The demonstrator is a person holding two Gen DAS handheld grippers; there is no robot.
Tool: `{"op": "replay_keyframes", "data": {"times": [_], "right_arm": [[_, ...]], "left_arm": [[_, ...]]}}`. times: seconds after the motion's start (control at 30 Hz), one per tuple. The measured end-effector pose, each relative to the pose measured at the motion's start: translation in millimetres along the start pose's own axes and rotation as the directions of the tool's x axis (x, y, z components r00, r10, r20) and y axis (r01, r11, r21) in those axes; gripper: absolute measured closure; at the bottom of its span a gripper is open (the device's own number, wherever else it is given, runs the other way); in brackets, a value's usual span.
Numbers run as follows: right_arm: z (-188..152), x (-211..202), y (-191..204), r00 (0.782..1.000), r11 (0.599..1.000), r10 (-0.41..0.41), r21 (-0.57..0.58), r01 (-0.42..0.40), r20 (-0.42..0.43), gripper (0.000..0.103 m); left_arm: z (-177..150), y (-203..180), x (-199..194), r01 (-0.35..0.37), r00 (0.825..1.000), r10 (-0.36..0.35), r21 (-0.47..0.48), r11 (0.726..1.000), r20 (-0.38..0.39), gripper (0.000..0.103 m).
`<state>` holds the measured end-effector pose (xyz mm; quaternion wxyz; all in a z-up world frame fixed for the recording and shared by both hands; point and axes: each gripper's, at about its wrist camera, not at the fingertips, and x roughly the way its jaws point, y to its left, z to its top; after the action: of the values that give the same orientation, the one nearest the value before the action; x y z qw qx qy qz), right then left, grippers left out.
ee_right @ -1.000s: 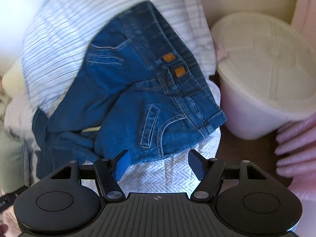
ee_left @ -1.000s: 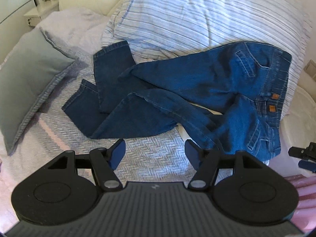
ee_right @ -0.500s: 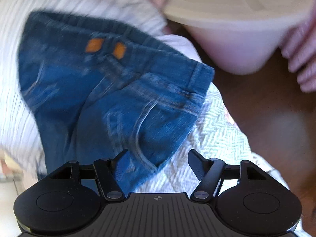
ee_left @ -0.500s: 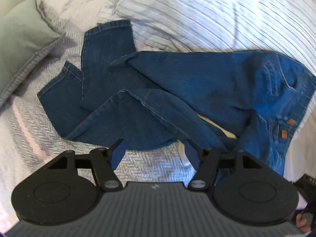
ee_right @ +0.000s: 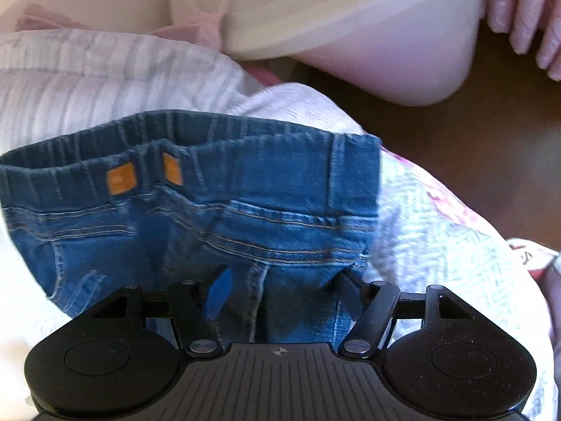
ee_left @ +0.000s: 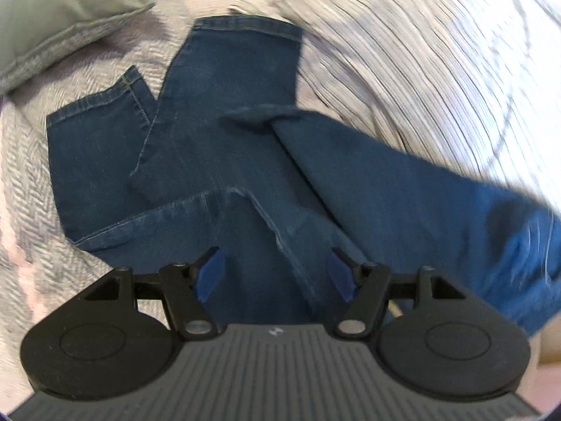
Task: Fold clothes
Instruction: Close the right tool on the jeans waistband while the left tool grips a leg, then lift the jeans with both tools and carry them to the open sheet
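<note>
Both grippers, left (ee_left: 277, 270) and right (ee_right: 284, 293), are hovering with fingers spread and gripping nothing over the blue jeans (ee_left: 245, 161) lying crumpled, legs crossed, on the bedspread (ee_left: 24, 175), seemingly positioning for leg and waistband (ee_right: 217, 154) grabs.

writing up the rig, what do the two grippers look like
Both match: the left gripper and right gripper have a ribbed grey body, two round black discs, black linkage arms on silver pivots, and blue fingers. No cables or sleeves show.
</note>
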<state>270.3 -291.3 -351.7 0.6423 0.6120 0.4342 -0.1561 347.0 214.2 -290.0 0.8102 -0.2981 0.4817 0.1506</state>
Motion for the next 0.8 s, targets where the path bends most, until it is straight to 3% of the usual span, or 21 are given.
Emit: {"op": "replay_keyframes", "data": {"times": [0.13,0.23,0.3,0.33,0.37,0.5,0.6,0.67,0.8], "right_arm": [[-3.7,-10.0,10.7,0.999,0.996,0.05,-0.079,-0.049,0.019,0.035],[-7.1,-15.1,23.8,0.999,0.981,0.045,-0.188,-0.043,0.008,0.037],[-8.8,-9.1,33.7,1.0,0.964,-0.001,-0.265,0.001,0.002,0.061],[-9.6,-6.6,37.9,1.0,0.955,-0.018,-0.296,0.017,-0.001,0.078],[-10.9,-6.3,40.2,1.0,0.953,-0.013,-0.302,0.011,-0.005,0.088],[-19.0,-12.9,62.3,1.0,0.928,0.019,-0.373,-0.017,0.001,0.097],[-29.1,-28.2,88.3,0.997,0.875,0.073,-0.481,-0.058,0.012,0.099],[-38.9,-40.9,109.2,0.992,0.818,0.121,-0.568,-0.092,0.015,0.099],[-68.6,-73.1,151.8,0.97,0.688,0.244,-0.704,-0.178,-0.007,0.1]], "left_arm": [[13.9,16.2,15.7,0.007,1.0,-0.004,-0.114,0.993,0.022,0.041],[16.6,21.4,17.8,0.014,1.0,-0.011,-0.14,0.99,0.022,0.043],[17.7,24.2,18.3,0.018,1.0,-0.015,-0.152,0.988,0.021,0.046],[18.3,25.7,18.6,0.021,1.0,-0.018,-0.158,0.987,0.021,0.051],[18.8,27.1,18.8,0.023,1.0,-0.02,-0.164,0.986,0.02,0.058],[21.0,32.8,19.9,0.033,0.999,-0.03,-0.188,0.982,0.018,0.079],[21.6,37.5,15.6,0.043,0.999,-0.04,-0.202,0.978,0.021,0.091],[18.7,42.2,-1.9,0.061,0.998,-0.055,-0.202,0.977,0.036,0.098],[7.7,55.0,-54.4,0.087,0.993,-0.069,-0.19,0.978,0.1,0.098]]}}
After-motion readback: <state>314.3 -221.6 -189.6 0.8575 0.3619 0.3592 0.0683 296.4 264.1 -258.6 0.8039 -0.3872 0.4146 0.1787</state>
